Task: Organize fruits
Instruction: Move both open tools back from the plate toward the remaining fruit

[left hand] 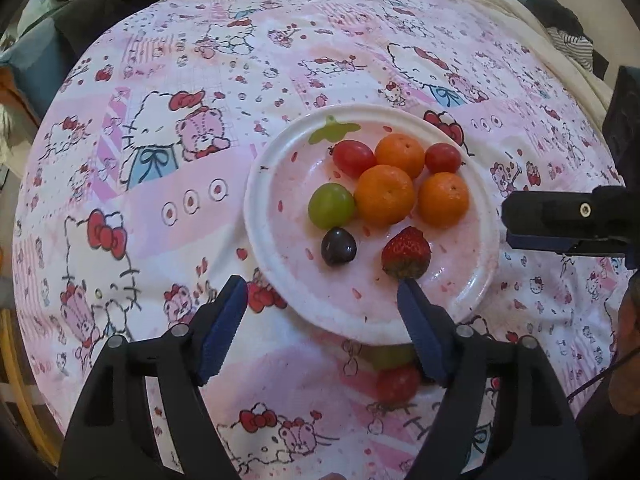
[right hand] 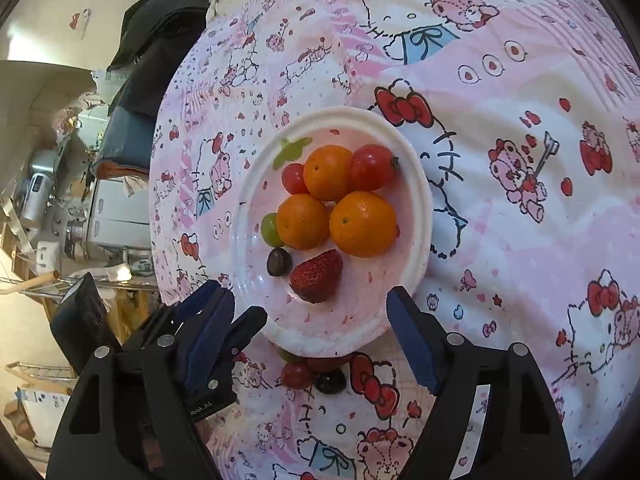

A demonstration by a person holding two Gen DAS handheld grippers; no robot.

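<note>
Pink cartoon-print bedsheet [left hand: 168, 208] spreads under my released jaws; the white plate [left hand: 260, 216] of fruits lies just ahead, strawberry [left hand: 406, 254] nearest, perhaps touching my left jaws' tip.

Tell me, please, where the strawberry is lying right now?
The strawberry lies on the white plate, on its near part in both wrist views, just in front of the oranges with the dark grape to its left.
</note>
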